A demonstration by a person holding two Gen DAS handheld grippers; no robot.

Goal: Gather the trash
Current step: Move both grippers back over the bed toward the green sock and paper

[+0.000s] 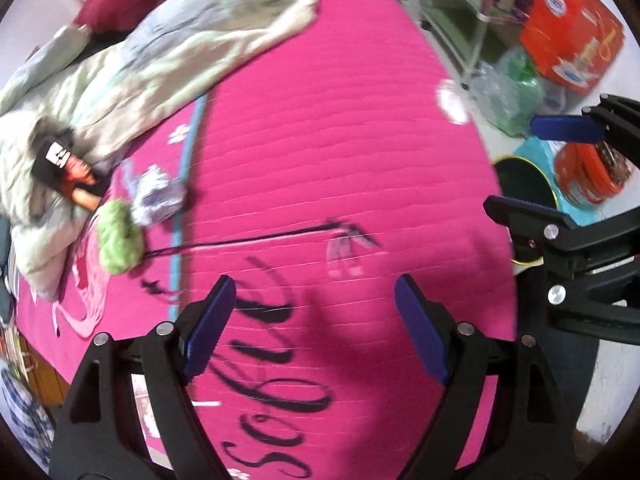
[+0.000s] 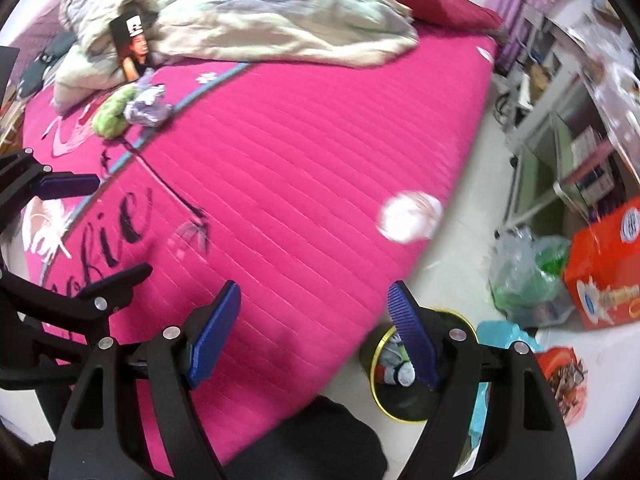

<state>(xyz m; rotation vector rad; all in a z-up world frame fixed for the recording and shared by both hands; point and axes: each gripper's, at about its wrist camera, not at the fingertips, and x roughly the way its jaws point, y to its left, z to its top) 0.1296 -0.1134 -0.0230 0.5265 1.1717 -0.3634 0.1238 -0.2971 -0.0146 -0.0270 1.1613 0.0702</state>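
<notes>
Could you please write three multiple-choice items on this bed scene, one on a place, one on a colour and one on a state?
1. Where does the white crumpled paper ball lie?
A. In the trash bin
B. On the pink bedspread near its edge
C. On the floor by the orange box

2. What colour is the fuzzy clump beside the crumpled silvery wrapper?
A. Green
B. Orange
C. Blue

3. How do the left gripper and the right gripper stand?
A. Both open, nothing between the fingers
B. Both shut on paper
C. Left shut on the wrapper, right open

Key: 1 B, the ball rests on the pink bedspread close to the edge above the floor. 2 A, the clump is light green. 3 A, each pair of blue fingers stands apart with only bedspread or the trash bin behind them.
</notes>
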